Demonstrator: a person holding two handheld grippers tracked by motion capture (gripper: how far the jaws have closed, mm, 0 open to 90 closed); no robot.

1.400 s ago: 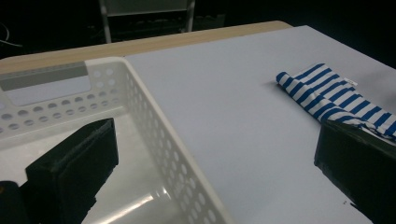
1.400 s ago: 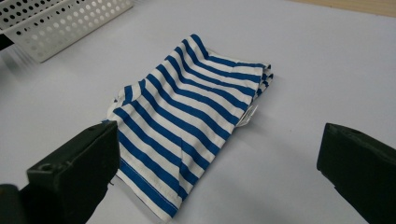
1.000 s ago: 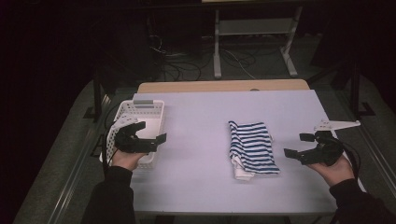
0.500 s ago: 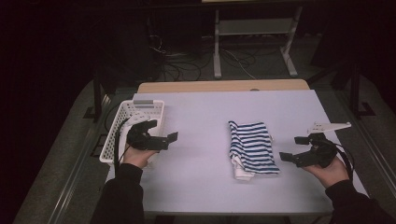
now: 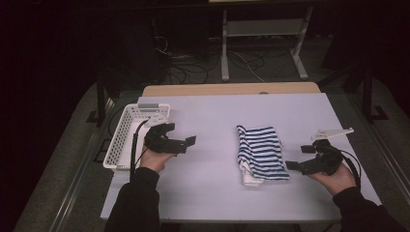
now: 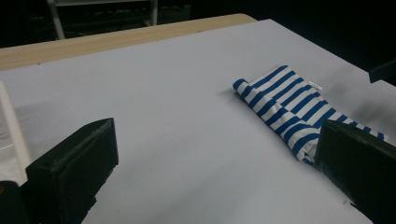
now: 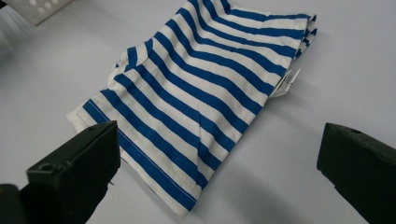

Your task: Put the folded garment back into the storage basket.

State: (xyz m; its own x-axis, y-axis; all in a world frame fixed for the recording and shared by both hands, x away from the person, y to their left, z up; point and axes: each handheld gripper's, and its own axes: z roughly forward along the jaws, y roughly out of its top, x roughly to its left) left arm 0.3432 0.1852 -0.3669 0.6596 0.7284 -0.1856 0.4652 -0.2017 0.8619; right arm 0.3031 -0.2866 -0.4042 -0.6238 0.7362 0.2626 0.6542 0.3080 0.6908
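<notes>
Basket (image 5: 126, 137) left; shirt (image 5: 261, 152) mid-table (image 5: 212, 193)

Two arms in dark sleeves come up from the bottom of the high view. The left hand (image 5: 153, 159) sits at the middle left and holds the left gripper (image 5: 185, 143). Its jaws are wide apart and point to the right. The right hand (image 5: 334, 178) is at the lower right and holds the right gripper (image 5: 300, 157). Its jaws are wide apart too and point to the left.
</notes>
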